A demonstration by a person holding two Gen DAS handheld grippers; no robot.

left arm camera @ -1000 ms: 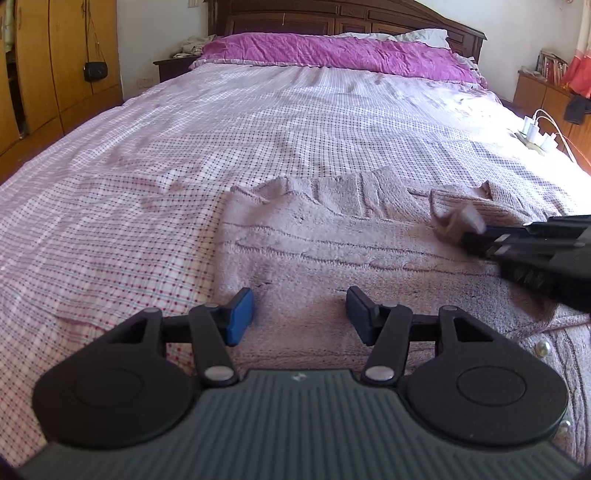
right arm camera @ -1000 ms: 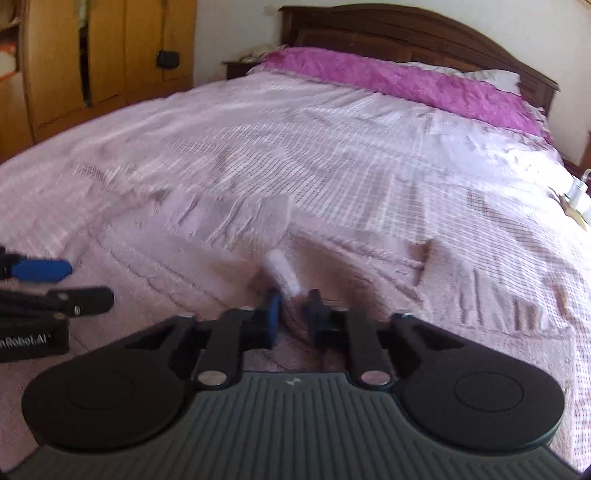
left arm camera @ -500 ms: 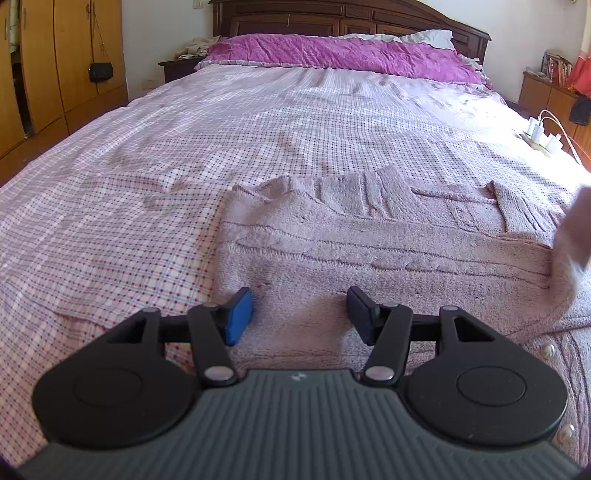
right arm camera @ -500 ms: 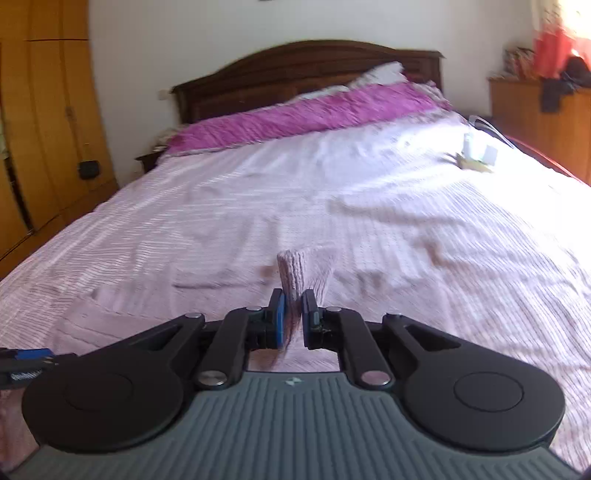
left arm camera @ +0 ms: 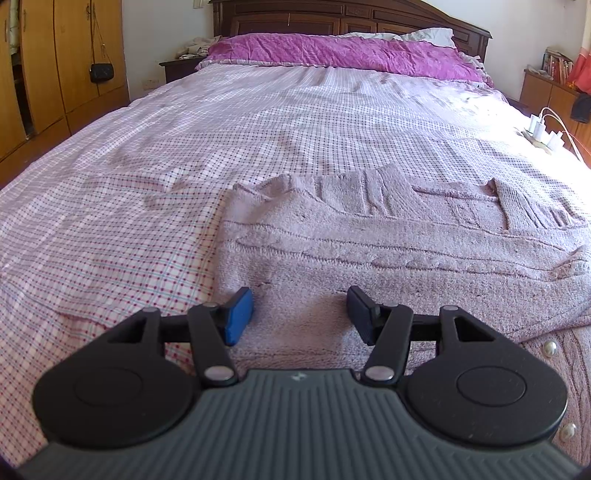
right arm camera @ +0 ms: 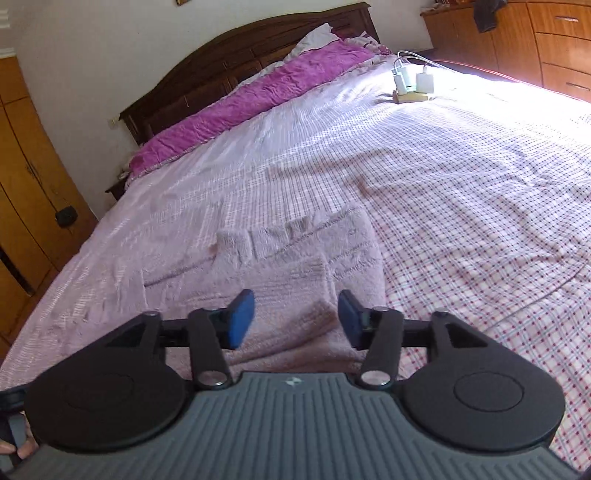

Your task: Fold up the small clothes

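A small pale pink knitted cardigan (left arm camera: 388, 251) with pearl buttons (left arm camera: 550, 347) lies flat on the checked bedspread (left arm camera: 110, 240). In the left wrist view my left gripper (left arm camera: 300, 315) stands open just above the cardigan's near left part, nothing between its blue pads. In the right wrist view the cardigan (right arm camera: 266, 273) lies with a sleeve folded over its body. My right gripper (right arm camera: 296, 318) is open over the near right part, holding nothing.
A purple quilt (left arm camera: 340, 51) and dark wooden headboard (left arm camera: 332, 16) lie at the far end. White chargers and cables (right arm camera: 410, 83) sit on the bed's right side. Wooden wardrobes (left arm camera: 55, 66) stand left and drawers (right arm camera: 535, 37) right. A fingertip (right arm camera: 14, 448) shows at bottom left.
My right gripper carried the sleeve end rightward across the cardigan, then opened and let it go. It has left the left wrist view. The left gripper stayed still and open.
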